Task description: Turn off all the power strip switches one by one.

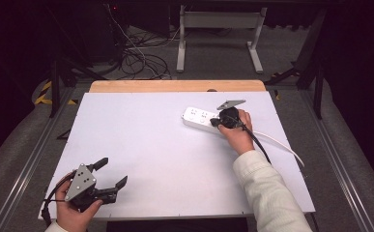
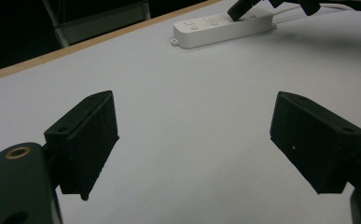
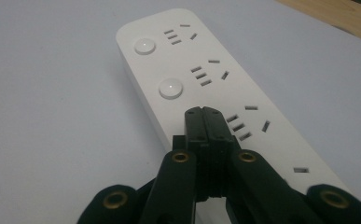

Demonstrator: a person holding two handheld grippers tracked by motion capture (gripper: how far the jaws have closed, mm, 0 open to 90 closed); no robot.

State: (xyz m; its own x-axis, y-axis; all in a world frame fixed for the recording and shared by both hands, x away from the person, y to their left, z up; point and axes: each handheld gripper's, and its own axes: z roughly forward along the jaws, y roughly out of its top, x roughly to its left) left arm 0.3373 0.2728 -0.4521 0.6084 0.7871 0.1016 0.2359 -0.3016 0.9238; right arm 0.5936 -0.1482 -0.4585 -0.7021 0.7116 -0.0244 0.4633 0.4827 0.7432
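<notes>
So the thing in play looks like the long white plastic power strip with round buttons and rows of socket slots (image 1: pixel 201 119), lying flat on the white tabletop (image 1: pixel 175 154) toward the far right, well away from the near edge. Its long axis runs roughly left to right in the high view, tilted a bit, with the rounded free end pointing left and the white cable (image 1: pixel 283 142) trailing off the right end toward the table's right edge. The right gripper (image 3: pixel 203 112) has its jaws pinched together with nothing between them, tips down at the strip's top face, right about where a third round button would sit after the two I can see, so my guess is it's poking a switch rather than picking anything up. The left gripper (image 1: pixel 112 174) is spread wide and empty, hanging over the near left corner of the table. Handling-wise I'd expect a rigid, fairly light shell with a smooth, kinda slippery finish, so it'll probably skate on that table if pushed sideways. Best grab would be across the narrow width near the middle, clamping the two long sides.
</notes>
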